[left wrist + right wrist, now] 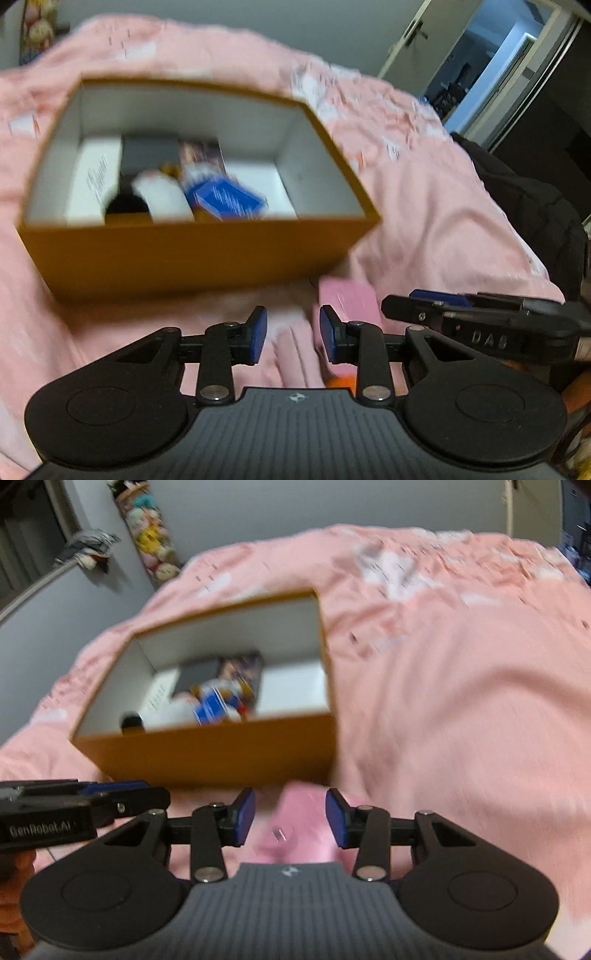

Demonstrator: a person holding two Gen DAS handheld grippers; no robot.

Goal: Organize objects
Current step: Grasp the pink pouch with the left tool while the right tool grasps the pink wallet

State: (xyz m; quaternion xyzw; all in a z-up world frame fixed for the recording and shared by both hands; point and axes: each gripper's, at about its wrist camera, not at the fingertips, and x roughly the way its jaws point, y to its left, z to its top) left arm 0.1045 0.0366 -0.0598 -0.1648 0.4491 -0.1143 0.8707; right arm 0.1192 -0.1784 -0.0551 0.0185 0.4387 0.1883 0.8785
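Note:
An open brown cardboard box with white inner walls sits on a pink bed cover. Inside lie a blue packet, a white bottle, a black-capped item and other small packages. A pink box lies on the cover just in front of the cardboard box. My right gripper is open, with the pink box between its jaws; whether the pads touch it is unclear. My left gripper is open and empty, just left of the pink box.
The pink bed cover spreads to the right and behind the box. Dark clothing lies at the bed's right edge. Plush toys hang on the wall at the back left. A doorway opens at the back right.

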